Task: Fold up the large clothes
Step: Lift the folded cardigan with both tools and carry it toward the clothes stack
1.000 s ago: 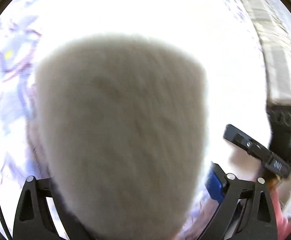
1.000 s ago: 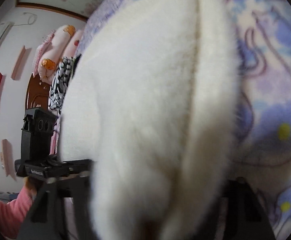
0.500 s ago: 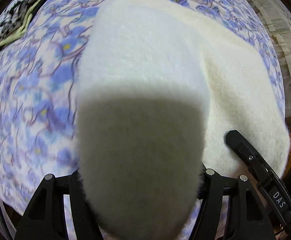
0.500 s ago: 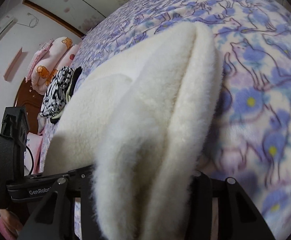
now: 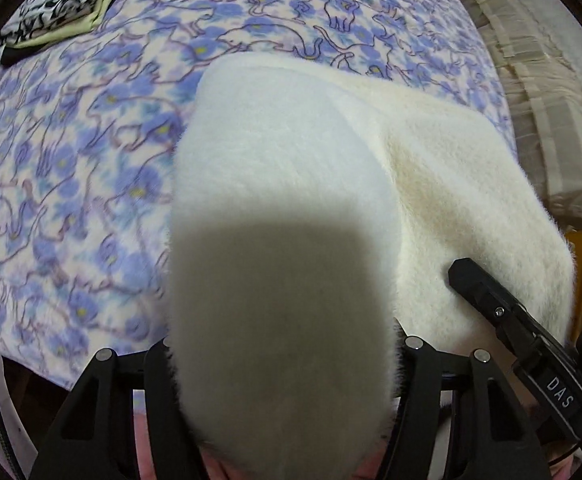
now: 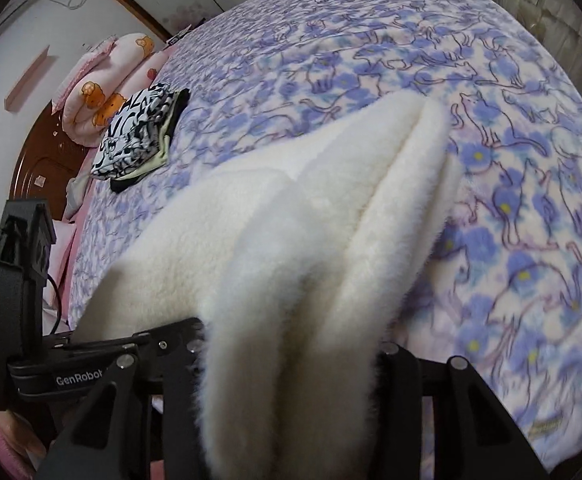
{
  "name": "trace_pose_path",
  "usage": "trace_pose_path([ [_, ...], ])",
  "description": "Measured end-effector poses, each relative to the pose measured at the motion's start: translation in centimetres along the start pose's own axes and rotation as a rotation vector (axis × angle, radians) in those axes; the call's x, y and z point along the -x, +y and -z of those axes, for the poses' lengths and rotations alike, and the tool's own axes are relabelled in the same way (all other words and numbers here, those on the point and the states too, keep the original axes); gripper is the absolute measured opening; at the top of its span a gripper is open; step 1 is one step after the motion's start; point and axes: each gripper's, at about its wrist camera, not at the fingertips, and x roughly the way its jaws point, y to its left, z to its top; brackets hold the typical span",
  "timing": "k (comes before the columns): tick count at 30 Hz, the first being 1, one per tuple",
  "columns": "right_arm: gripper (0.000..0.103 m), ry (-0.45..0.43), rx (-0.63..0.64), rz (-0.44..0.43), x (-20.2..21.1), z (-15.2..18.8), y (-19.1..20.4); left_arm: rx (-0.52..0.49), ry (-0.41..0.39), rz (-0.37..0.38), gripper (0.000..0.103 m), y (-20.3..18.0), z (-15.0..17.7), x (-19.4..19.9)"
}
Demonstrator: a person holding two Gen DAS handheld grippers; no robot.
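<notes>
The left gripper (image 5: 281, 364) is clamped on a thick fold of the white fleece garment (image 5: 451, 184), and the right gripper (image 6: 291, 364) pinches a doubled edge of the same garment (image 6: 275, 216). The rest of the garment lies spread on the purple cat-print bedspread (image 6: 511, 240). Farther up that bedspread lies a black-and-white patterned folded cloth (image 6: 139, 136), with pink pillows (image 6: 103, 80) beyond it at the head.

Folded patterned clothes (image 6: 139, 136) on cat-print bedspread (image 6: 511, 200); pink pillows (image 6: 103, 84).
</notes>
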Motion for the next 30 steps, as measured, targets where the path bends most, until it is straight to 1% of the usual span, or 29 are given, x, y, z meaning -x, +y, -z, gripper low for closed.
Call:
trace_pose_path([
  [2,0.043,-0.01,-0.006,0.014,1.2,0.6,2.3,0.003,-0.001,0.027,0.06,1.2,0.0,1.7],
  [4,0.043,-0.018,0.006,0.041,2.0,1.1,5.4,-0.026,-0.01,0.036,0.06,2.5,-0.3,3.3],
  [7,0.043,-0.026,-0.008,0.069,2.9,1.4,9.8,-0.048,-0.001,0.074,0.06,5.7,-1.0,6.2],
  [9,0.043,-0.038,-0.037,0.083,3.2,1.3,13.2,-0.082,0.001,0.078,0.06,8.3,-1.8,9.1],
  [12,0.043,-0.083,-0.095,0.068,3.2,1.2,18.0,-0.153,-0.053,0.066,0.06,11.9,-3.6,13.2],
  [14,0.043,-0.132,-0.116,0.044,2.8,0.9,21.2,-0.176,-0.084,0.06,0.059,14.2,-4.7,15.4],
  [16,0.043,-0.162,-0.117,0.03,2.2,0.3,24.0,-0.194,-0.12,0.04,0.059,16.5,-6.1,17.9],
  [18,0.043,-0.185,-0.096,0.014,1.6,-1.1,27.1,-0.183,-0.156,0.024,0.059,19.0,-7.8,20.6],
  [20,0.043,-0.196,-0.075,-0.014,1.1,-2.8,29.5,-0.161,-0.184,0.016,0.059,21.1,-9.3,22.8],
  [24,0.043,-0.218,0.017,-0.069,-0.2,-6.7,34.5,-0.109,-0.243,0.012,0.059,25.1,-12.8,26.5],
  [28,0.043,-0.241,0.083,-0.118,-1.6,-10.2,37.8,-0.074,-0.305,-0.012,0.059,27.9,-16.0,29.0],
  [30,0.043,-0.247,0.11,-0.152,-2.6,-12.7,39.3,-0.063,-0.338,-0.026,0.059,29.2,-18.1,30.3],
])
